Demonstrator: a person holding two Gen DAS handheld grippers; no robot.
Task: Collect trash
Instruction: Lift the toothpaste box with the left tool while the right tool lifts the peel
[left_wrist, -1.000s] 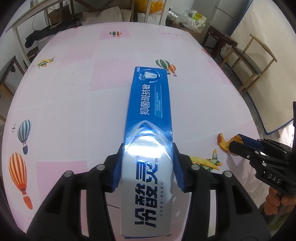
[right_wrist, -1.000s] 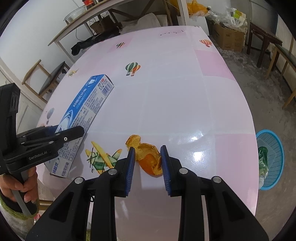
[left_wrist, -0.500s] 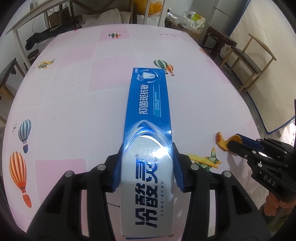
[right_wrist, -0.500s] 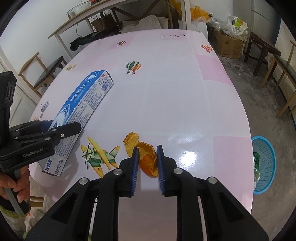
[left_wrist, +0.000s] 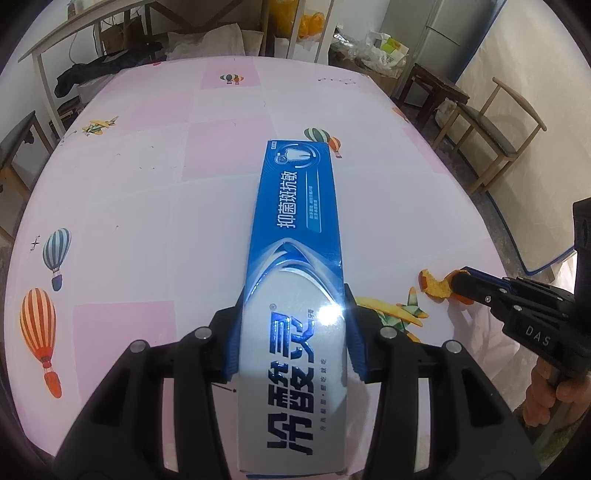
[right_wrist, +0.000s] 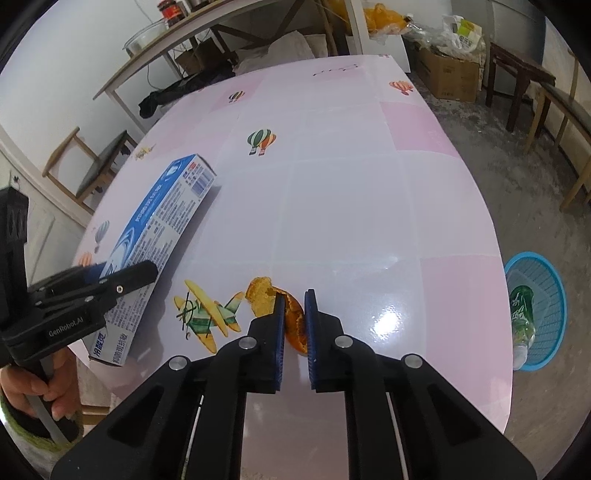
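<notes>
Here, at the left, the left tongs (left_wrist: 293, 332) are seen closed on the sides of the toothpaste box (left_wrist: 295, 236), which lies lengthwise on the pink table (left_wrist: 147, 184) with its near end over the table's edge. Further right, the right tongs (right_wrist: 293, 325) are narrowed around the orange peel (right_wrist: 295, 325); both pads appear to touch it, though a firm pinch cannot be confirmed. The peel sits just beside the printed aeroplane (right_wrist: 207, 314), near the table's front edge.

For the step in hand, judged to be the gripping and lifting of both pieces, the peel should be squeezed fully before any lift, since its curled, brittle shape could slip or tear. The box is best raised level, as it is held near one end and may droop.

The blue basket (right_wrist: 535, 310) on the floor at the far right, with a green bottle already in it, is shown only by the right wrist view. The box's printed top face is shown only by the left wrist view, where the peel is half hidden behind the right tongs.
</notes>
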